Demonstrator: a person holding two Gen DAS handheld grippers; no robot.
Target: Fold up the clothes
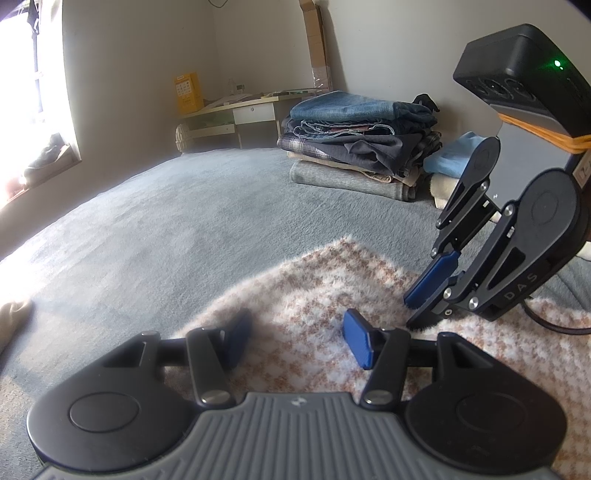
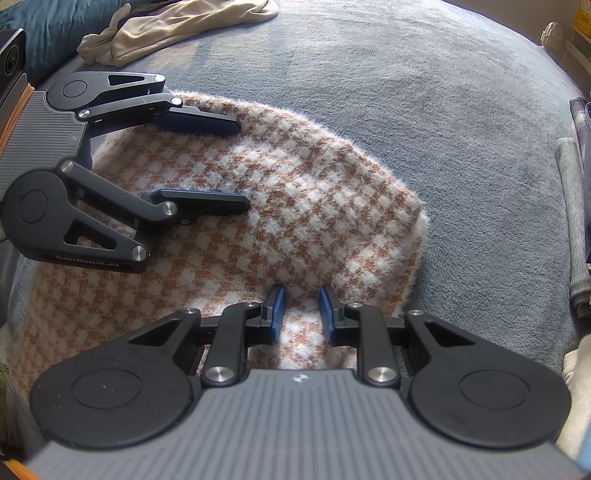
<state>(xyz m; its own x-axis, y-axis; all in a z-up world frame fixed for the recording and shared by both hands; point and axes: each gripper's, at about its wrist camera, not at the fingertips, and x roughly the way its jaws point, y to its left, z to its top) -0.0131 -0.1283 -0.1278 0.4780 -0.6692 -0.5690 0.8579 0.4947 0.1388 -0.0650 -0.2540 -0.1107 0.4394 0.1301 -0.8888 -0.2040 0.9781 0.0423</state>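
We were in a home bedroom: a grey bed cover (image 1: 155,221), stacked clothes (image 1: 362,147), a small desk (image 1: 236,110) and a sunlit window (image 1: 22,92) showed it.

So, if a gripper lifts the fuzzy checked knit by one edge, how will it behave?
The fuzzy checked knit lies limp on the blanket, so it would probably droop and stretch. Its long fuzz may snag on the pads. It looks light.

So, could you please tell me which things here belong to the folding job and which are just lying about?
Part of the job:
- checked fuzzy garment, spread on the blue blanket
- left gripper, jaws apart over it
- right gripper, jaws apart, empty
- stack of folded clothes

Just lying about:
- beige crumpled cloth
- low desk
- yellow box
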